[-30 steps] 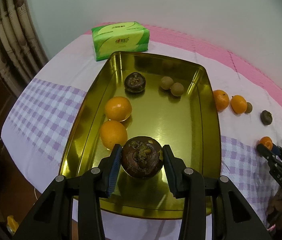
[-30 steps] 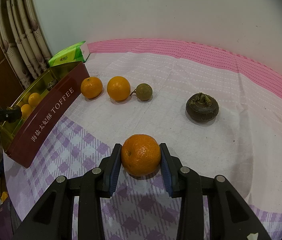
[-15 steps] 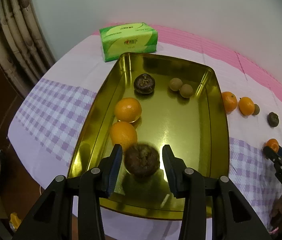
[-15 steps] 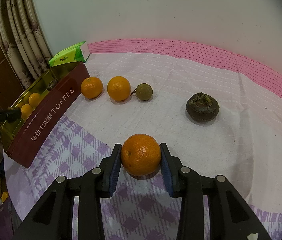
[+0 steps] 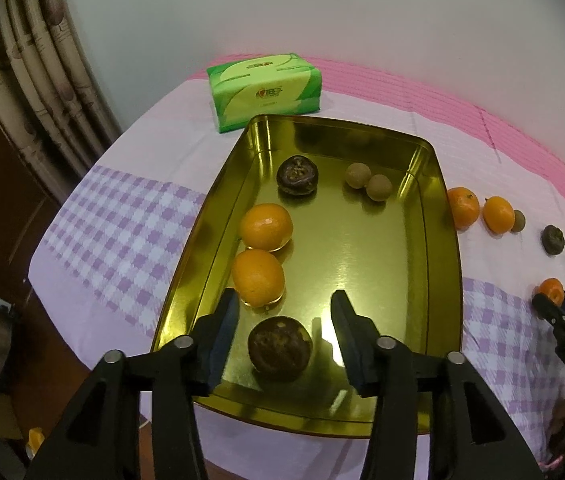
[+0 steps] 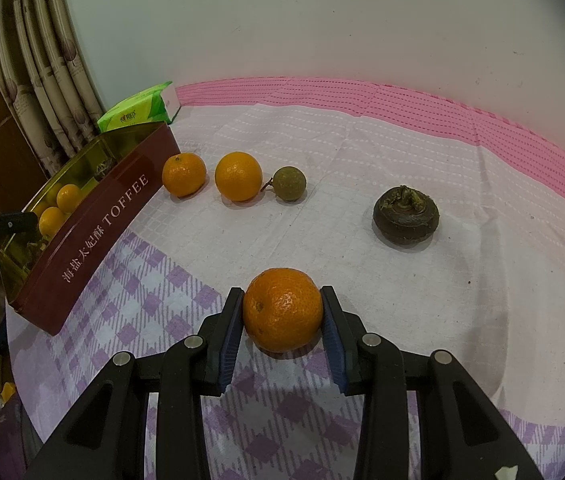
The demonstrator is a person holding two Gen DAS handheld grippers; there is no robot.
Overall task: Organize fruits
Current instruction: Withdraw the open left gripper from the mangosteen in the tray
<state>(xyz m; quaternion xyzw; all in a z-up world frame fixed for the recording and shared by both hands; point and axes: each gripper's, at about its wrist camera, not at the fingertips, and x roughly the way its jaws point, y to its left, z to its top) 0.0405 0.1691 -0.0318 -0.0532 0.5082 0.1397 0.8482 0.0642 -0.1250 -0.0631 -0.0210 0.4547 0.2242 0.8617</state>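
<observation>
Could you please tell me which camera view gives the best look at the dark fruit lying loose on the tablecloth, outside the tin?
The right wrist view shows the dark fruit best: large, sharp, unobstructed, its stem cap visible, well apart from the orange in the right gripper. The left wrist view shows it only small and blurry near the right edge.

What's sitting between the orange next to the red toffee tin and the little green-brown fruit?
Another round orange sits between the orange by the tin and the small green-brown fruit, seen in the right wrist view.
</observation>
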